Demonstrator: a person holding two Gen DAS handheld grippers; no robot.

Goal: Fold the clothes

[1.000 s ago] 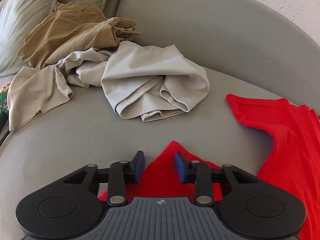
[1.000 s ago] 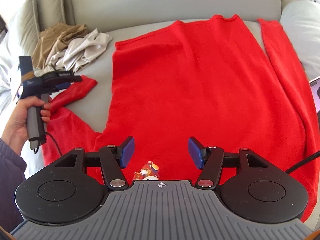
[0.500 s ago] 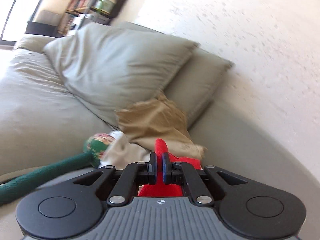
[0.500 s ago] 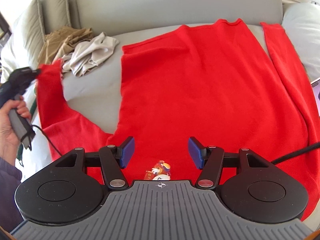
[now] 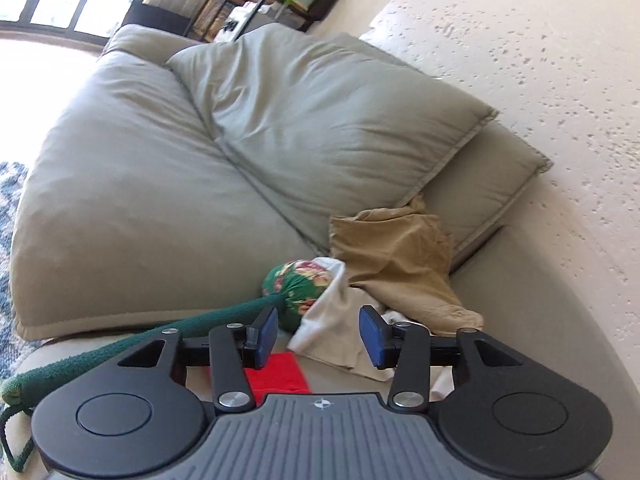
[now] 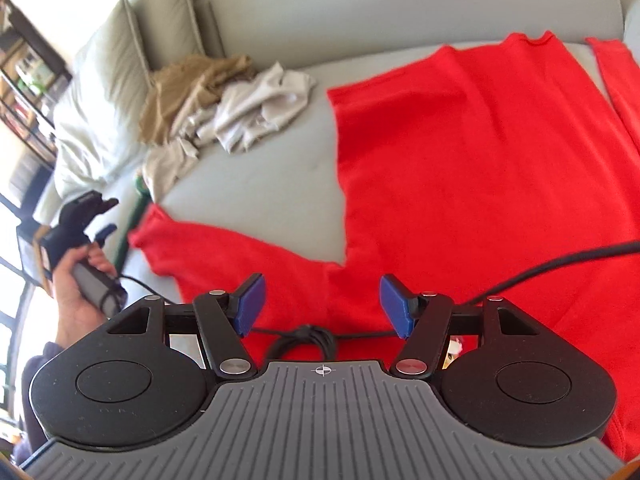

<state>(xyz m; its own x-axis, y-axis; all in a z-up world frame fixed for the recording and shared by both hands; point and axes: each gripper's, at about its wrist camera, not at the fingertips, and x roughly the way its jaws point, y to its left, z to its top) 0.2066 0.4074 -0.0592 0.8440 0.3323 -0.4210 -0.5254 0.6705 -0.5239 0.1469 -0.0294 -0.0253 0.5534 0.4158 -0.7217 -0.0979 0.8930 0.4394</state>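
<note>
A red long-sleeved shirt [image 6: 460, 152] lies spread flat on the grey sofa seat [image 6: 256, 192]. Its left sleeve [image 6: 224, 248] stretches out to the left, and the sleeve's cuff [image 5: 280, 372] lies just below my left gripper [image 5: 318, 336], which is open and empty. In the right wrist view the left gripper [image 6: 100, 216] is held in a hand beside the cuff. My right gripper [image 6: 322, 306] is open and empty above the shirt's near edge.
A tan garment [image 5: 400, 256] and a pale grey garment [image 6: 256, 112] lie heaped at the sofa's back left corner. Big grey cushions [image 5: 304, 132] stand behind them. A green floral bundle [image 5: 298, 286] with a green cord lies by the heap. A black cable [image 6: 560, 260] crosses the shirt.
My left gripper shut on the sleeve cuff, lifted and pulled it out to the left, then opened and let it drop flat. My right gripper stayed open and shifted left.
</note>
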